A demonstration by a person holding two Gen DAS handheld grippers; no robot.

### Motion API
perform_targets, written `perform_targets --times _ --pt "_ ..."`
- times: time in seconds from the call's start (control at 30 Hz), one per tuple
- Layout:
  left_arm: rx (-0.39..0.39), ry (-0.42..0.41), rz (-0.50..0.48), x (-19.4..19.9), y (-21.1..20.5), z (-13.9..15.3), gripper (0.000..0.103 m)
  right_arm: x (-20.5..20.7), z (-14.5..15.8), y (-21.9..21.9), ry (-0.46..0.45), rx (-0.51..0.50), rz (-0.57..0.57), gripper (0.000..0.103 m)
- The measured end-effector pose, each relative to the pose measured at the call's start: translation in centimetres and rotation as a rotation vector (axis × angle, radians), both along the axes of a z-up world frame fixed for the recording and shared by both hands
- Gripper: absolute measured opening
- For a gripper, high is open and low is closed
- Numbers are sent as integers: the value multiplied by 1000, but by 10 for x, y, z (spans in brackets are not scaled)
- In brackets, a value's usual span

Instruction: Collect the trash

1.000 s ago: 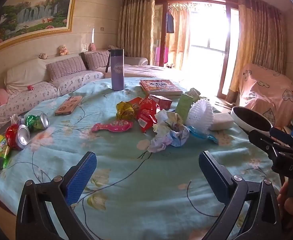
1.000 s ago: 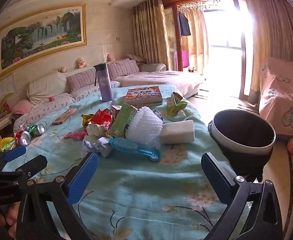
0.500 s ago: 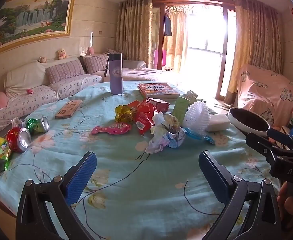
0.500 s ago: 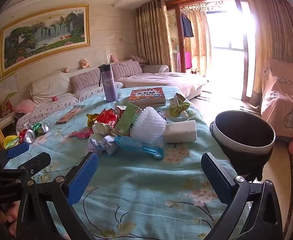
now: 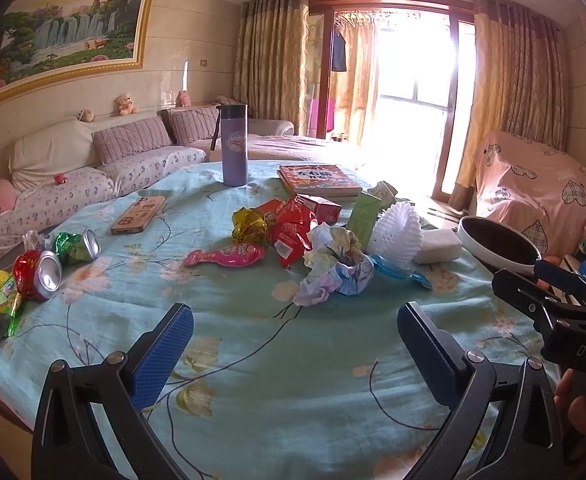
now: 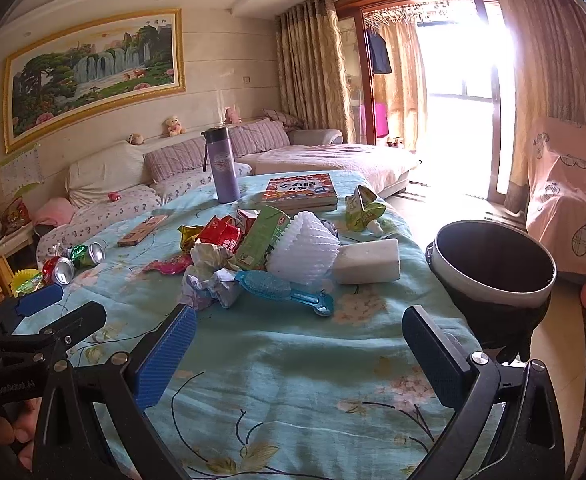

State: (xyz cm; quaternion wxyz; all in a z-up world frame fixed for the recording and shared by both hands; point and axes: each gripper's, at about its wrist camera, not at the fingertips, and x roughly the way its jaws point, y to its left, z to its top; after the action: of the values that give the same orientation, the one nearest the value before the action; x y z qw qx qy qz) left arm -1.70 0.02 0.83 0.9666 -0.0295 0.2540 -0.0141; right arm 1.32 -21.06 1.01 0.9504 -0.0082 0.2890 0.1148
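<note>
On the table with the light blue flowered cloth [image 5: 253,360], the trash lay in a loose heap near the middle, well ahead of both grippers. The heap held a crumpled ball of white and pale blue paper [image 5: 335,270], red snack wrappers [image 5: 291,226], a gold foil wrapper [image 5: 249,224], a green carton [image 6: 263,236] and a white foam fruit net [image 6: 303,252]. A pink flat wrapper [image 5: 227,257] lay just beside the heap, and a turquoise plastic brush [image 6: 283,290] lay in front of it, near a white rectangular sponge block [image 6: 367,262]. Two crushed cans, one red [image 5: 39,274] and one green [image 5: 77,244], lay far to the left side, well apart from the heap. A black round trash bin with a white rim [image 6: 493,264] stood beside the right edge of the table.

The left gripper [image 5: 295,344] hovered above the bare cloth with its blue-padded fingers [image 5: 165,350] spread wide, holding nothing. The right gripper [image 6: 299,348] was also above the cloth, its fingers [image 6: 167,354] wide apart and empty. A tall purple bottle [image 5: 233,146] and a colourful book [image 5: 319,180] stood and lay at the far side.
</note>
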Motion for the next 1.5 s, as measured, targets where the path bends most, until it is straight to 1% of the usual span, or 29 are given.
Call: perform_targets --times 0.87,1.1,1.13,1.5 --pt "-5 -8 -11 -1 -1 -2 102 -3 2 0 -3 16 18 103" --pt "-13 -1 -10 4 2 -4 102 -3 0 2 -1 14 25 103" --pt "-13 -3 -9 0 0 -5 102 -3 0 3 0 14 25 103" --pt "-15 8 -7 1 2 -8 102 -3 -3 4 6 15 35 103"
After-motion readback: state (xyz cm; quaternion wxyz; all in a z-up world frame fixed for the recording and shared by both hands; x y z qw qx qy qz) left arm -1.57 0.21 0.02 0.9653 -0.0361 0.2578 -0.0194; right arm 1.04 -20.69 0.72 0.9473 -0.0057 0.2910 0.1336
